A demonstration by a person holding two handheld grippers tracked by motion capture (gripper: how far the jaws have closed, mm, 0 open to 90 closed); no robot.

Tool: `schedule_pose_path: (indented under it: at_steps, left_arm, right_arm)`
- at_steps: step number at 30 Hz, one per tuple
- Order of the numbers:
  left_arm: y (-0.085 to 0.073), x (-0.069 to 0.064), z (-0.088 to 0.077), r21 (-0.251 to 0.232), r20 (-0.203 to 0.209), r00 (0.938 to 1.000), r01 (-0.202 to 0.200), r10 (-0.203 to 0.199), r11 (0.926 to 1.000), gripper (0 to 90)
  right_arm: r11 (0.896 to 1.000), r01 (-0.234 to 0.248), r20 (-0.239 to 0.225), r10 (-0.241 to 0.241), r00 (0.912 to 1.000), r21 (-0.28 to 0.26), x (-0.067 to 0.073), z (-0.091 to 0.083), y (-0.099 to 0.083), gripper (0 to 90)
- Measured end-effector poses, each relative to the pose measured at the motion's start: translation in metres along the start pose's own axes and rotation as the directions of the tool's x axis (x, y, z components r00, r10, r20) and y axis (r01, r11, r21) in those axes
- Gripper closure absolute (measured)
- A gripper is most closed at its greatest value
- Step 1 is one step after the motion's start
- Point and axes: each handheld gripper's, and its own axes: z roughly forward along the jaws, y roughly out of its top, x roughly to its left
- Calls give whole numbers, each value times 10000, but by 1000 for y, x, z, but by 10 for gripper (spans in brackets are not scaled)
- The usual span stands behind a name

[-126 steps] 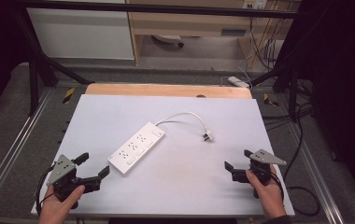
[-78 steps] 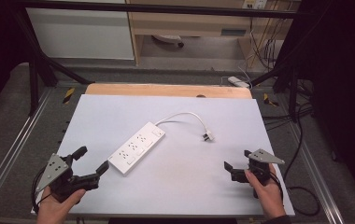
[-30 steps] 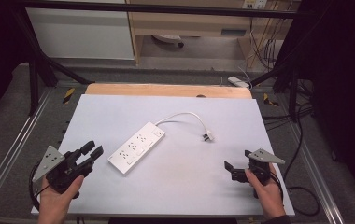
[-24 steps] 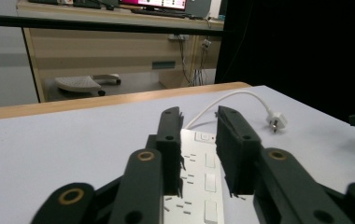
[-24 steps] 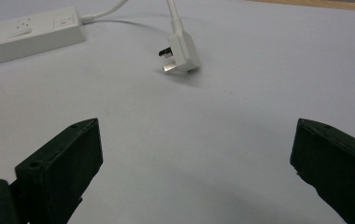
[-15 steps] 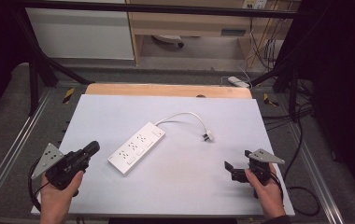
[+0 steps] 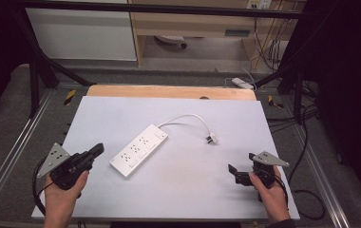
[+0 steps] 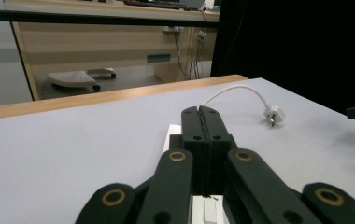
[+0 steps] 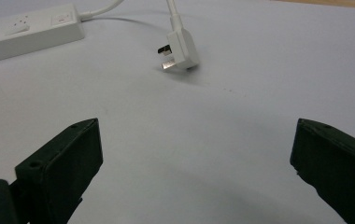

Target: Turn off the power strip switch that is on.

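Note:
A white power strip [image 7: 138, 150] lies slantwise near the middle of the pale table [image 7: 178, 194]. Its white cable [image 7: 184, 117] curls right to a plug [image 7: 211, 138] resting on the surface. My left gripper [image 7: 98, 149] sits at the front left, jaws pressed together with nothing between them, pointing at the strip's near end [image 8: 166, 138]. The plug [image 8: 273, 115] lies farther off in that view. My right gripper [image 7: 236, 173] rests at the front right with its jaws wide apart and nothing in them. In the right gripper view the plug [image 9: 179, 50] lies ahead, with the strip [image 9: 26, 31] at the upper left.
A wooden strip [image 7: 169, 91] runs along the table's far edge. Metal rails [image 7: 7, 156] flank the table. Beyond stand a wooden cabinet [image 7: 193, 23], a white panel [image 7: 81, 33] and hanging cables [image 7: 269, 42]. A black cable [image 7: 307, 209] trails off the right gripper.
My left gripper has gone from open to shut and turned toward the power strip, shifting a little left. The right gripper, strip and plug have stayed put.

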Motion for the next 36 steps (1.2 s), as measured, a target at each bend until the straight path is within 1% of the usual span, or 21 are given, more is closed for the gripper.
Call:
schedule_pose_path:
  at_steps: [5, 7, 8, 9, 11, 14, 17, 19, 20, 24, 35, 36]
  left_arm:
    - [0, 0, 4, 243, 52, 10000, 16, -17, 9997, 900]
    - [1, 0, 6, 358, 32, 10000, -54, 53, 9993, 900]
    - [1, 0, 8, 444, 103, 9999, -27, 22, 9990, 900]
    - [1, 0, 9, 559, 81, 9999, -77, 72, 9984, 900]
    - [-1, -1, 14, 825, 182, 9998, -77, 62, 9966, 900]
    - [-5, -2, 22, 1366, 264, 9996, -152, 117, 9905, 900]
    - [-9, -3, 29, 1741, 338, 9994, -135, 78, 9846, 900]
    - [-10, -4, 29, 1736, 332, 9994, -121, 64, 9847, 900]
    - [-10, -4, 30, 1814, 369, 9993, -172, 106, 9833, 900]
    - [-11, -4, 31, 1893, 376, 9992, -188, 119, 9817, 900]
    - [-17, -4, 40, 2476, 540, 9984, -283, 154, 9684, 900]
    - [-18, -5, 41, 2482, 557, 9984, -223, 87, 9685, 900]
  right_arm:
    - [10000, -23, -2, 23, 10000, -2, 0, 0, 0, 28]
    - [10000, -16, 9, 16, 10000, -7, 0, 0, 0, 28]
    - [10000, -14, 9, 14, 10000, -11, 0, 0, 0, 28]
    - [10000, -21, 9, 21, 10000, -16, 0, 0, 0, 28]
    - [10000, -13, 10, 13, 10000, -7, 0, 0, 0, 28]
    - [10000, 4, 19, -4, 10000, -12, 0, 0, 0, 28]
    - [10000, -36, 27, 36, 10000, 7, 0, -1, 0, 28]
    - [10000, -17, 18, 17, 10000, -11, 0, -1, 0, 28]
    - [10000, -18, 21, 18, 10000, -12, 0, -1, 0, 28]
    - [10000, -12, -6, 12, 10000, 5, 0, 0, 0, 28]
    - [10000, -35, -18, 35, 10000, -24, 1, -1, 0, 28]
    - [10000, -30, -14, 30, 10000, -18, 1, -1, 0, 28]
